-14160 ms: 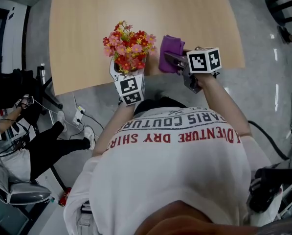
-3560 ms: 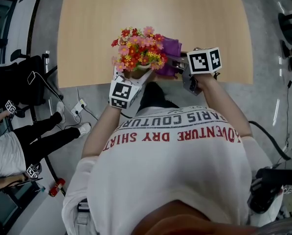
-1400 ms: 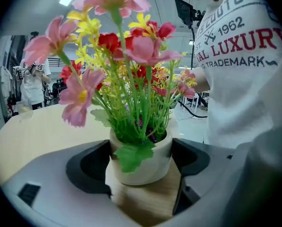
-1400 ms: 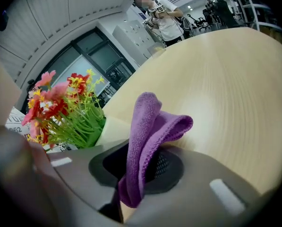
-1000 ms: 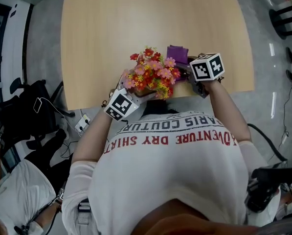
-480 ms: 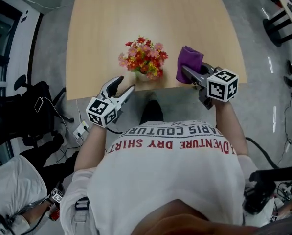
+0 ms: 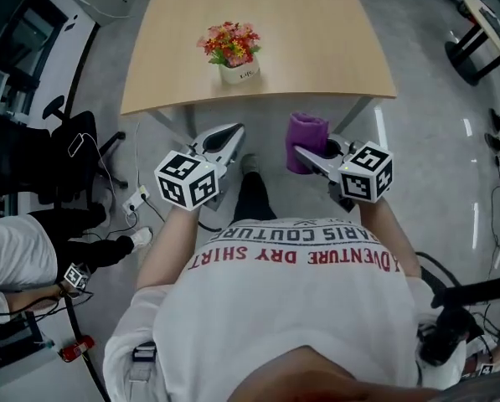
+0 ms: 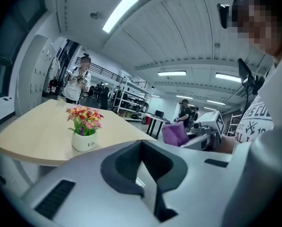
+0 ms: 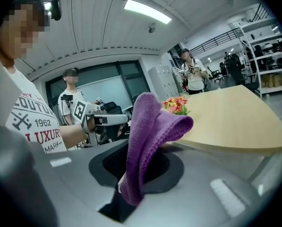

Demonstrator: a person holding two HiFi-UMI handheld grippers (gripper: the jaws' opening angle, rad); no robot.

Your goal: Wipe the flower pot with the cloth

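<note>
Both tools hang over the floor [image 7: 417,141], just short of the table's [image 7: 317,48] near edge. The left gripper [image 7: 233,132] has its jaws pressed together on nothing. The right gripper [image 7: 304,153] is clamped on the purple cloth [image 7: 305,136], which stands folded above its jaws. The flower pot [image 7: 235,72] stands close to the table's near edge, well apart from the cloth.

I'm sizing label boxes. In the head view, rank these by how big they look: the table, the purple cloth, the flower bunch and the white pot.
1. table
2. purple cloth and flower bunch: about alike, and the cloth is nearer the camera, so I won't rank them
3. white pot, smallest
</note>
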